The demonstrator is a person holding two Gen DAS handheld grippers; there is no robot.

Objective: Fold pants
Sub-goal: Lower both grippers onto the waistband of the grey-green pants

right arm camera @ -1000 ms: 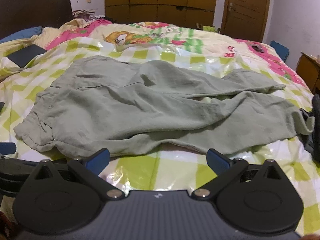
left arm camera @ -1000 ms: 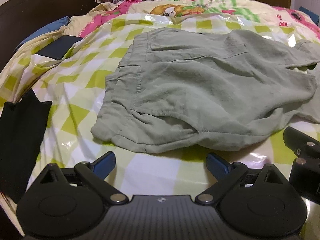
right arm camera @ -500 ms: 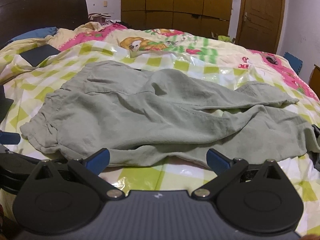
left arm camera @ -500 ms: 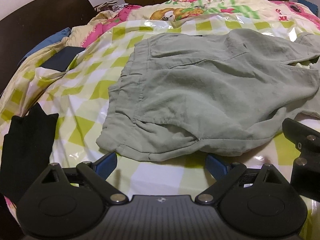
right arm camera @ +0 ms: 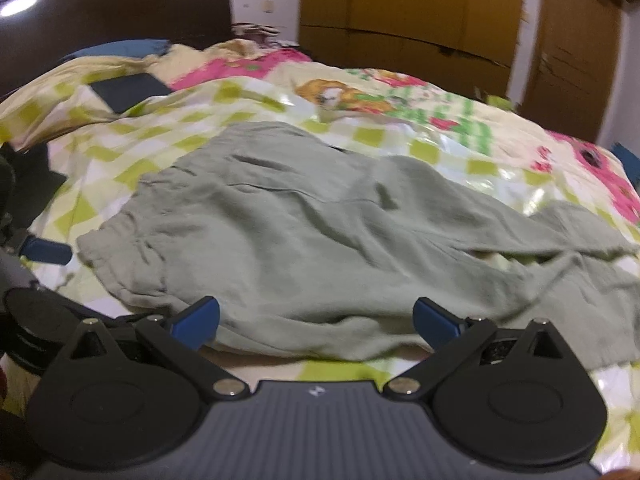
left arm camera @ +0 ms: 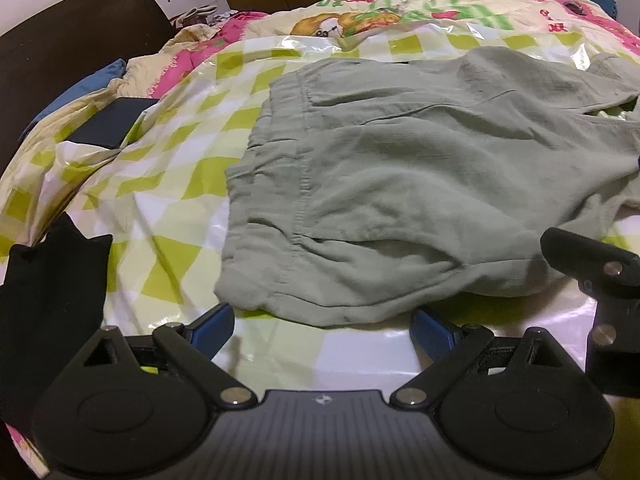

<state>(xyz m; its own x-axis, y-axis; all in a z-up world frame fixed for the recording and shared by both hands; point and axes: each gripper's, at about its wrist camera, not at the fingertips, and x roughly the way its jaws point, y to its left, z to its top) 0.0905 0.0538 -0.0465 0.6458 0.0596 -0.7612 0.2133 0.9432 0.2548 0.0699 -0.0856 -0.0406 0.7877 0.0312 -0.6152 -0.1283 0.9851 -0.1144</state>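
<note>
Pants point(left arm camera: 420, 184) of pale sage-green crinkled cloth, one pair, lie spread and rumpled on a glossy plastic sheet checked in lime green and white point(left arm camera: 168, 184) that covers the bed. In the left wrist view their near waistband corner sits just ahead of the left gripper point(left arm camera: 322, 326), between its two blue-padded fingers point(left arm camera: 210, 326), which stand wide apart and hold nothing. In the right wrist view the near edge of the pants point(right arm camera: 320, 240) runs just ahead of the right gripper point(right arm camera: 316, 320), whose two blue fingers point(right arm camera: 196, 320) are likewise spread wide and empty; whether either gripper touches the cloth cannot be told. Two legs trail off to the right, the far ends cut off by the frame edge. One flat dark blue rectangle point(left arm camera: 108, 126) lies near the dark wooden headboard point(left arm camera: 60, 64), well apart from the pants. One black cloth piece point(left arm camera: 52, 288) lies at the left edge of the bed, partly cut off. The right wrist view is blurred
</note>
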